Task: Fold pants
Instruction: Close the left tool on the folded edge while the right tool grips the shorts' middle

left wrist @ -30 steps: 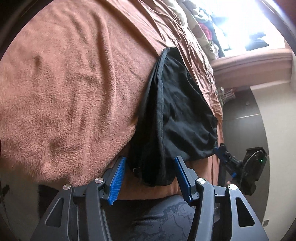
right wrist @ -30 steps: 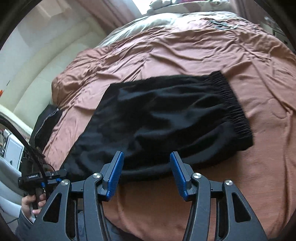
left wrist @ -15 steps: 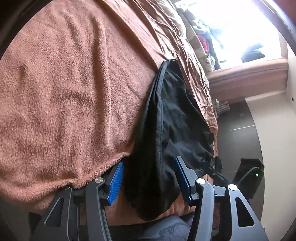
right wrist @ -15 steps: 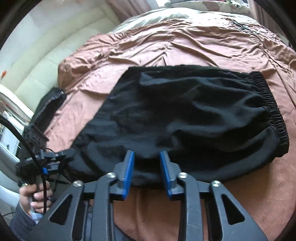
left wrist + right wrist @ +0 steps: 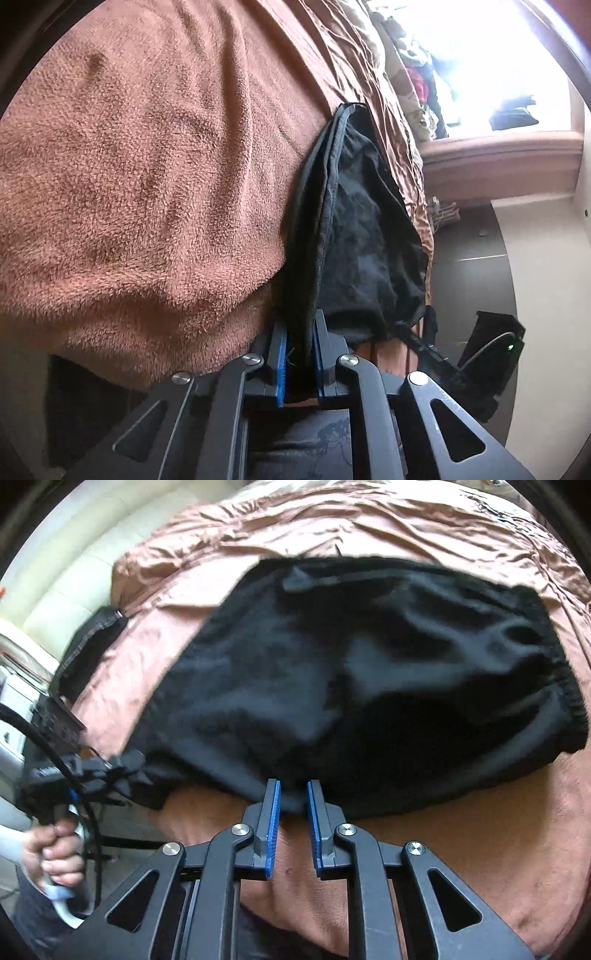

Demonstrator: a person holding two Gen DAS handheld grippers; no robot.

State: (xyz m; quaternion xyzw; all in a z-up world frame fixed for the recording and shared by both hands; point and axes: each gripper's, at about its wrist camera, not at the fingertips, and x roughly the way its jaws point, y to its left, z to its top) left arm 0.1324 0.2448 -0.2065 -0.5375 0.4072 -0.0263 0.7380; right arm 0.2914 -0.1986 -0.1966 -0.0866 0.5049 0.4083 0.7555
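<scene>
The black pants lie on a brown blanket on the bed, elastic waistband at the right. In the left wrist view the pants run away from me edge-on. My left gripper is shut on the near corner of the pants, the fabric pinched between the blue pads. My right gripper is shut on the near edge of the pants at the middle. The left gripper also shows in the right wrist view, held by a hand, at the pants' left corner.
The fuzzy brown blanket fills the left of the left wrist view. A dark garment lies at the bed's left edge. Pillows and a bright window are beyond the bed. A black device with a green light is right.
Both grippers moved in and closed on the near edge of the pants. The edge is lifted and the fabric bunches up.
</scene>
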